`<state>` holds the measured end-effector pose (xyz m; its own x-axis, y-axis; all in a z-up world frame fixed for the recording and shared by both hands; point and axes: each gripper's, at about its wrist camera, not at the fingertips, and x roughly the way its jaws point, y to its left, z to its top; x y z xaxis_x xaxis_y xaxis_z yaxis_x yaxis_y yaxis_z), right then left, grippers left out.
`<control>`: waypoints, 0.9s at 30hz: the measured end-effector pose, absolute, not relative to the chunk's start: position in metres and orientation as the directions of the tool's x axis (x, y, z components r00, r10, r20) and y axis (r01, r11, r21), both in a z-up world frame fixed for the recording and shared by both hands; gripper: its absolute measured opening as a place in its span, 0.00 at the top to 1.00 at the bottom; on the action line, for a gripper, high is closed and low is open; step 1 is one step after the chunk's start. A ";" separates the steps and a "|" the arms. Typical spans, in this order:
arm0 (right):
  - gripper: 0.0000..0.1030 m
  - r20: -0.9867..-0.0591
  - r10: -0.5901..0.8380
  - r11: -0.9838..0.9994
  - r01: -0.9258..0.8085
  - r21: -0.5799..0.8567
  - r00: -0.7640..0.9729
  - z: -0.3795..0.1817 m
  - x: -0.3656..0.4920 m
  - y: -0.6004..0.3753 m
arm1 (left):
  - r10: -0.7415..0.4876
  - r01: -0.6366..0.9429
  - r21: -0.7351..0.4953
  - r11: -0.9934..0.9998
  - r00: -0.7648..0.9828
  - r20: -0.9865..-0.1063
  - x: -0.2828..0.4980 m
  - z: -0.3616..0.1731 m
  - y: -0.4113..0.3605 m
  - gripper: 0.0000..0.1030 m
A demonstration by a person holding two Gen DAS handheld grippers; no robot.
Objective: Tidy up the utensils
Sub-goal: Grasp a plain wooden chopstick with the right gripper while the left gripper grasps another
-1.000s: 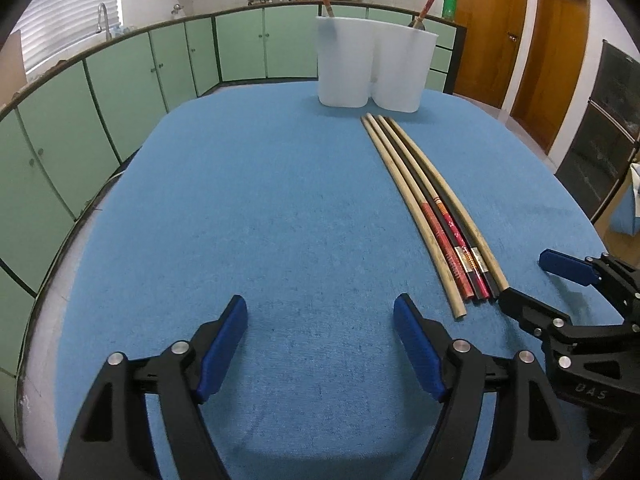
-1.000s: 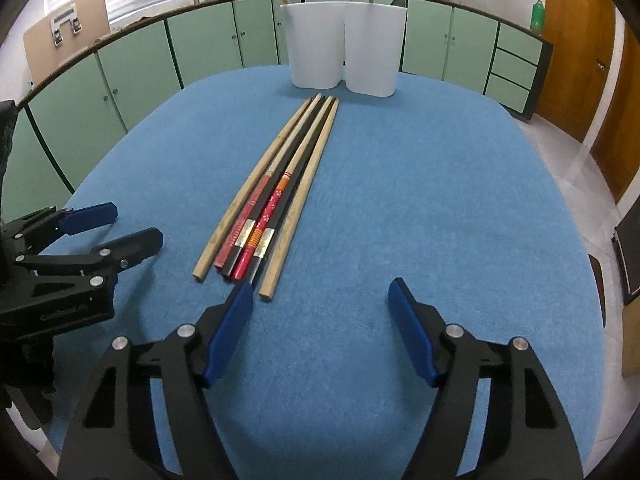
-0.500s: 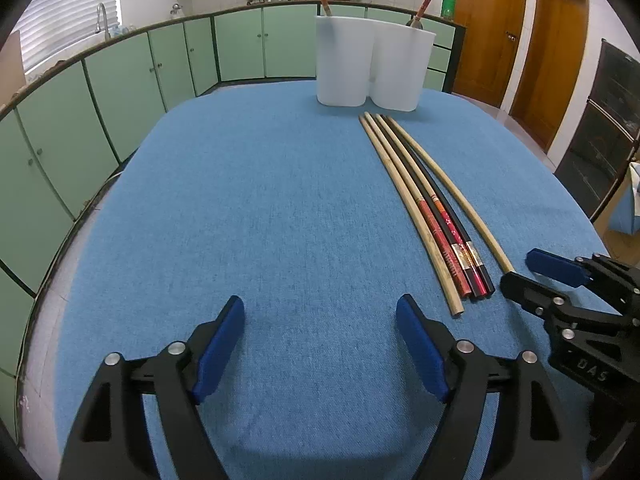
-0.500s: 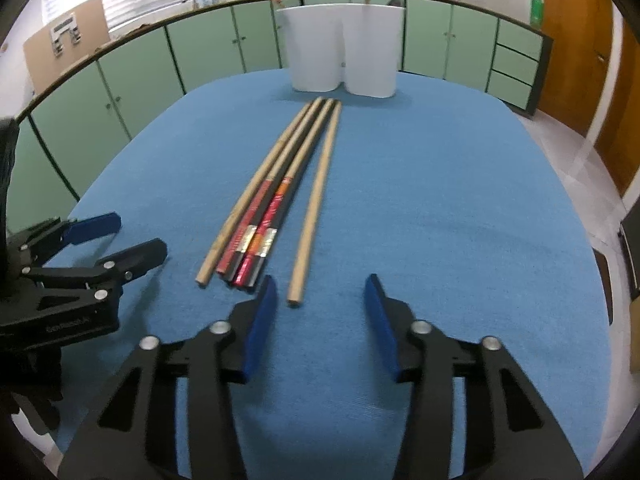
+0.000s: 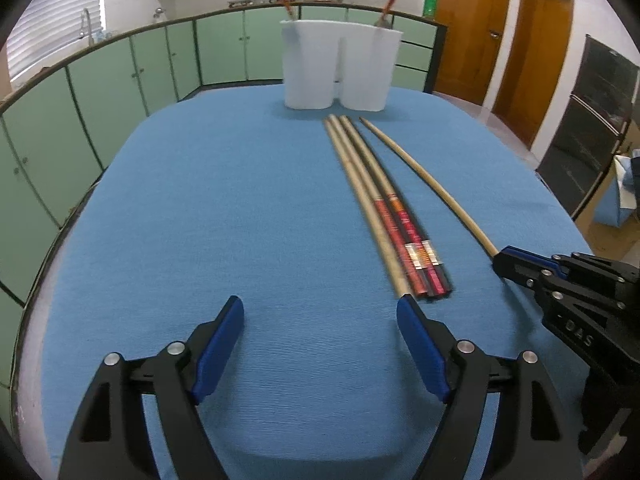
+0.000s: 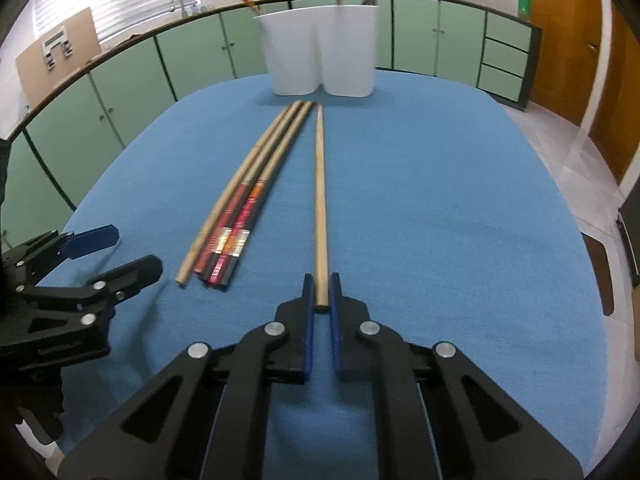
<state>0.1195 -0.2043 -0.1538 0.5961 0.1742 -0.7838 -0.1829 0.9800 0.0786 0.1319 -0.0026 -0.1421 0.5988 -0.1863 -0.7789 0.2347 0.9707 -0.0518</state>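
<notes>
Our right gripper [image 6: 321, 292] has just closed on the near end of a plain wooden chopstick [image 6: 319, 200] lying on the blue table [image 6: 440, 200]; our left gripper [image 5: 320, 316] gapes empty near the table's near edge.

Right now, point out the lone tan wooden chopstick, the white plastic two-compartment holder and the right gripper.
lone tan wooden chopstick [image 6: 319, 200], right wrist view, middle of its shaft.
white plastic two-compartment holder [image 6: 296, 56], right wrist view, front wall of its left compartment.
right gripper [image 6: 321, 294], right wrist view, between its fingertips, clamped on the chopstick's near end.
</notes>
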 end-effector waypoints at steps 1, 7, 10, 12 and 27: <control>0.94 -0.784 0.174 0.981 -0.177 0.083 0.596 -0.154 0.120 -0.207 | -0.191 0.242 -0.053 0.969 0.596 -0.780 0.132 -0.142 -0.006 0.25; 0.94 -0.782 0.176 0.981 -0.175 0.087 0.598 -0.156 0.120 -0.209 | -0.180 0.261 -0.028 0.965 0.581 -0.794 0.134 -0.149 -0.022 0.25; 0.94 -0.782 0.180 0.980 -0.174 0.092 0.597 -0.156 0.120 -0.210 | -0.160 0.255 -0.007 0.967 0.587 -0.793 0.135 -0.150 -0.024 0.25; 0.94 -0.782 0.181 0.980 -0.174 0.093 0.597 -0.156 0.120 -0.210 | -0.137 0.233 0.007 0.972 0.594 -0.793 0.138 -0.150 -0.021 0.25; 0.93 -0.782 0.185 0.979 -0.178 0.097 0.595 -0.157 0.119 -0.209 | -0.085 0.162 0.018 0.987 0.605 -0.792 0.142 -0.151 -0.003 0.23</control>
